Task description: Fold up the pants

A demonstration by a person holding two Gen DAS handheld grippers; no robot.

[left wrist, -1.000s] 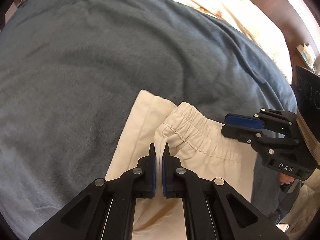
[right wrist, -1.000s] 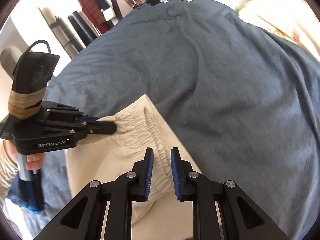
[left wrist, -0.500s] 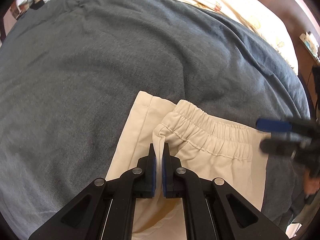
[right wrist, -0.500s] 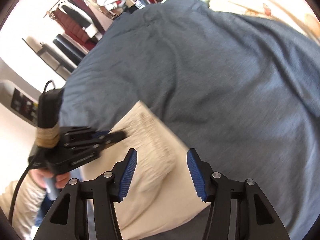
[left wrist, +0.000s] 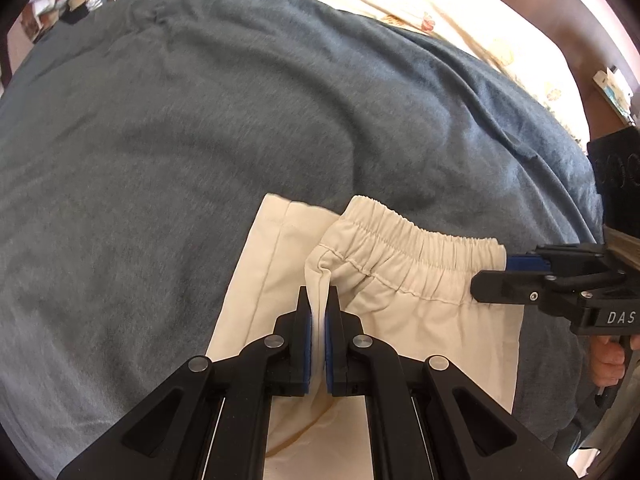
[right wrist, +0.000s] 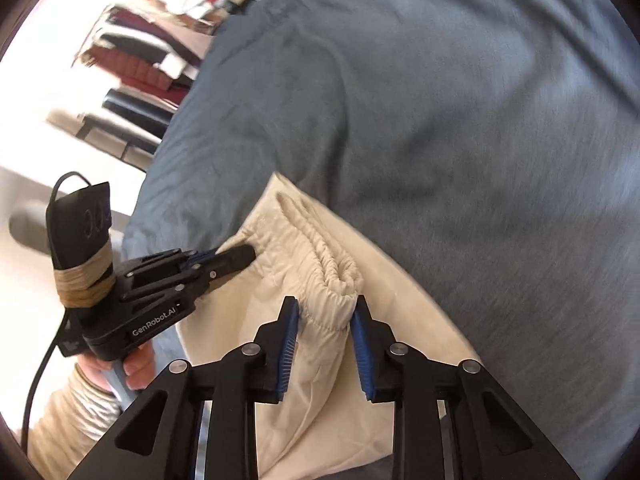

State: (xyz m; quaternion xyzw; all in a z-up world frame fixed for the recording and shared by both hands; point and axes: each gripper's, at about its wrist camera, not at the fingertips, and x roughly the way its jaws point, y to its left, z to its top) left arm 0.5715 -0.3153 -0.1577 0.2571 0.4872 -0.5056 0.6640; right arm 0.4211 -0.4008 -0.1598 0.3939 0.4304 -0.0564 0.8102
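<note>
Cream pants with an elastic waistband lie partly folded on a blue-grey blanket. My left gripper is shut on a raised fold at the waistband's left end. My right gripper is open, its blue pads either side of the waistband's other end. In the left wrist view the right gripper sits at the waistband's right corner. In the right wrist view the left gripper pinches the far corner.
A floral cream pillow lies at the bed's far right, with wooden furniture behind. A rack of hanging clothes stands beyond the bed's left edge. The blanket spreads wide beyond the pants.
My right gripper let go, swung away and opened wide, then came back to the waistband's right end, still open. My left gripper kept its hold.
</note>
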